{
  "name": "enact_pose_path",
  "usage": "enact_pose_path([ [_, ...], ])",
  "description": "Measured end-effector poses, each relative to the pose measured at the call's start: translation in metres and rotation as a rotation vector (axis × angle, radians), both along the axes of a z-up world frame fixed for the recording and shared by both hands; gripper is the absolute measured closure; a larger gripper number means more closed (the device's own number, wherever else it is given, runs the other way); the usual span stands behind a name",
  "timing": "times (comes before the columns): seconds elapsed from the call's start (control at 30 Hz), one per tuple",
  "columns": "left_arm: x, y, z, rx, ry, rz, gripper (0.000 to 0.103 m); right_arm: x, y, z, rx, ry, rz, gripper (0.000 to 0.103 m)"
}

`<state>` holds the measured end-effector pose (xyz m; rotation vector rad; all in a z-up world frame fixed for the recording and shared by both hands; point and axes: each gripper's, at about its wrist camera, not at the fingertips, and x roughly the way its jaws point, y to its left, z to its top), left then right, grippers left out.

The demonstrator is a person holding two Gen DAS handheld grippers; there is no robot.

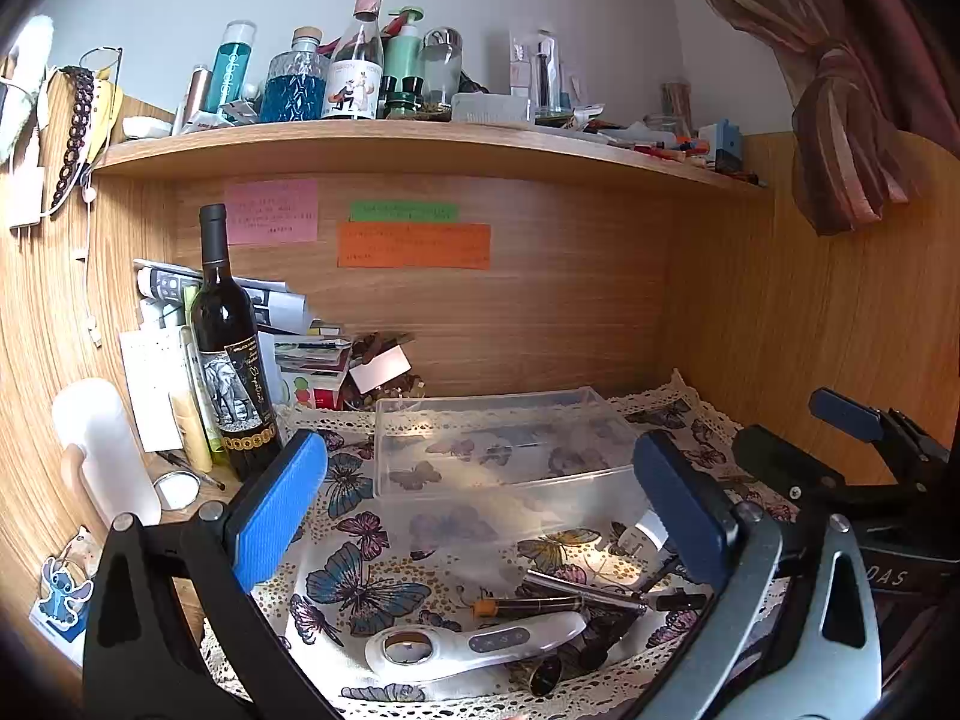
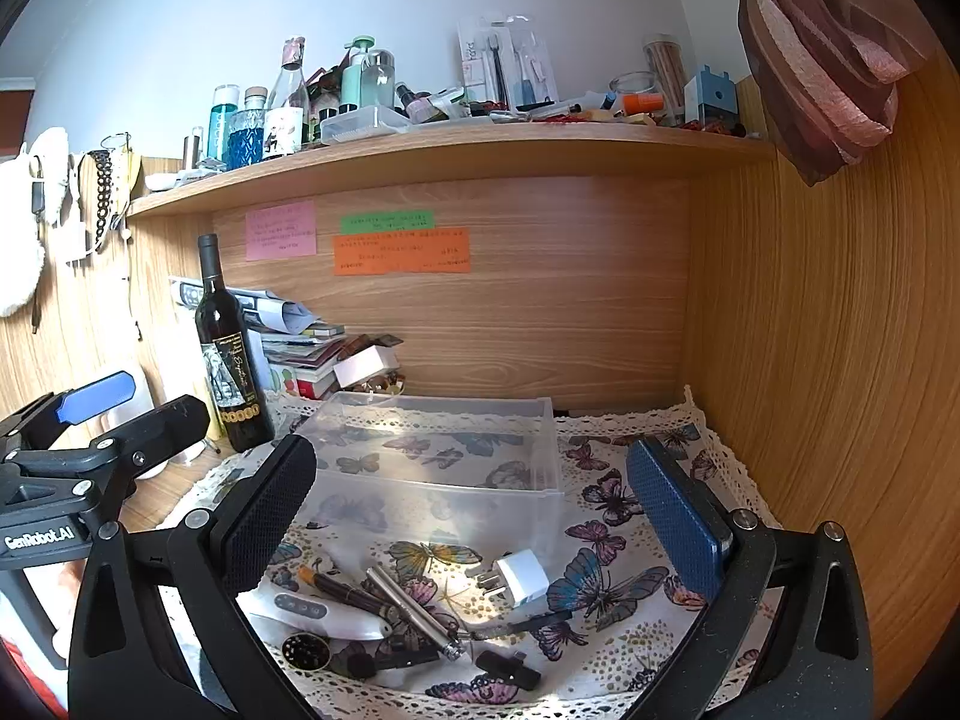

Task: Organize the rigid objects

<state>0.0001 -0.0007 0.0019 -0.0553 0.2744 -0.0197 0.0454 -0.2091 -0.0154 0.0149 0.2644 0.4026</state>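
A clear plastic box stands empty on the butterfly cloth. In front of it lie loose items: a white handheld device, a dark pen with an orange tip, a silver metal tube, a white plug adapter, a small black connector and a round gold-rimmed disc. My left gripper is open and empty above them. My right gripper is open and empty too.
A wine bottle stands left of the box before stacked papers. A white bottle is at the far left. A wooden shelf crowded with bottles hangs above. Wooden walls close the back and right.
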Motion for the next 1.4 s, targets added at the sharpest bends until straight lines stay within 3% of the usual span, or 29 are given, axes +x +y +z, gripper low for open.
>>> enact_pose_path([
  [1.17,0.0,-0.002,-0.003,-0.001,0.001,-0.037,0.0,0.0,-0.003,0.001,0.02,-0.005,0.009,0.0],
  [1.2,0.001,-0.001,-0.003,-0.001,0.003,-0.031,0.001,0.0,-0.004,0.0,0.017,-0.007,0.008,0.0],
  [1.27,0.005,0.004,-0.006,0.003,0.024,-0.013,0.014,0.002,-0.005,-0.001,0.007,-0.007,-0.004,0.003],
  [1.4,0.015,0.016,-0.017,-0.006,0.087,0.016,0.017,0.013,-0.005,-0.009,-0.031,0.056,-0.006,0.017],
])
